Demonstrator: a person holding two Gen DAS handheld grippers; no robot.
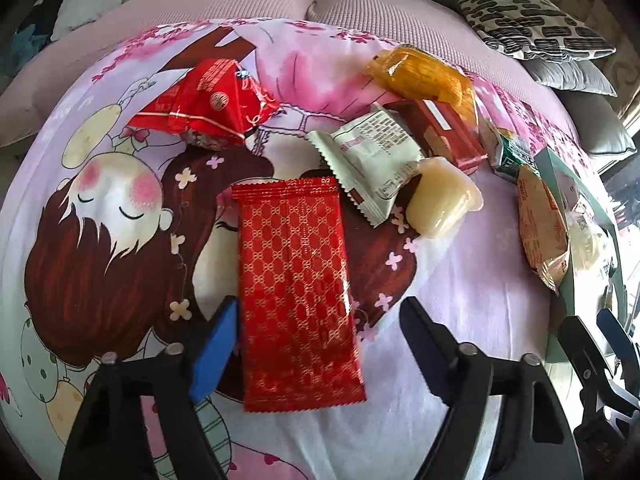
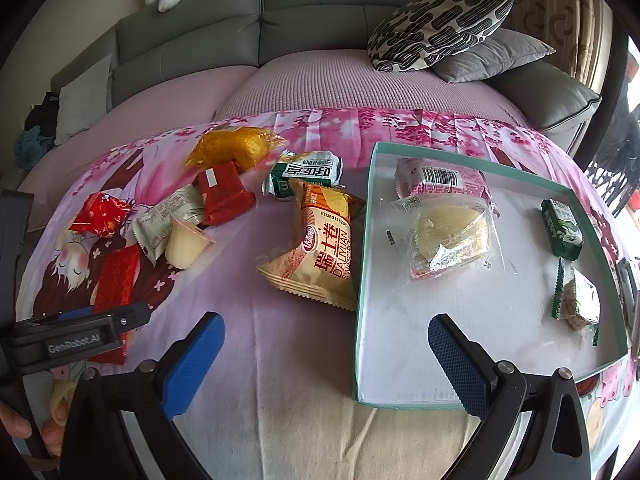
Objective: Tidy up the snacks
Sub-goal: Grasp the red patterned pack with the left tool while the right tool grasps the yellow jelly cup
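The left wrist view looks closely down on a long red wrapper with a gold lattice print (image 1: 298,292), lying in the lower centre between the fingers of the left gripper (image 1: 320,316); the jaws stand apart, the left blue pad (image 1: 216,352) at the wrapper's edge and the other finger clear of it. Only the right wrist view shows the inside of the shallow teal-edged box (image 2: 366,240) at right, which holds four snacks: a pink pack with a barcode (image 2: 442,182), a clear pack with pale round cakes (image 2: 450,238), a dark green bar (image 2: 562,230) and a small green-edged pack (image 2: 580,300). The right gripper (image 2: 326,340) hovers with its jaws wide apart and nothing between them, over the box's near left corner. Left of the box lies a yellow bag (image 2: 316,248) printed "DALIYUAN SWISS ROLL". The left gripper's body at lower left reads "GenRobot.AI". All of it rests on a cartoon-printed cloth (image 2: 248,320) in front of a grey sofa (image 2: 192,32).
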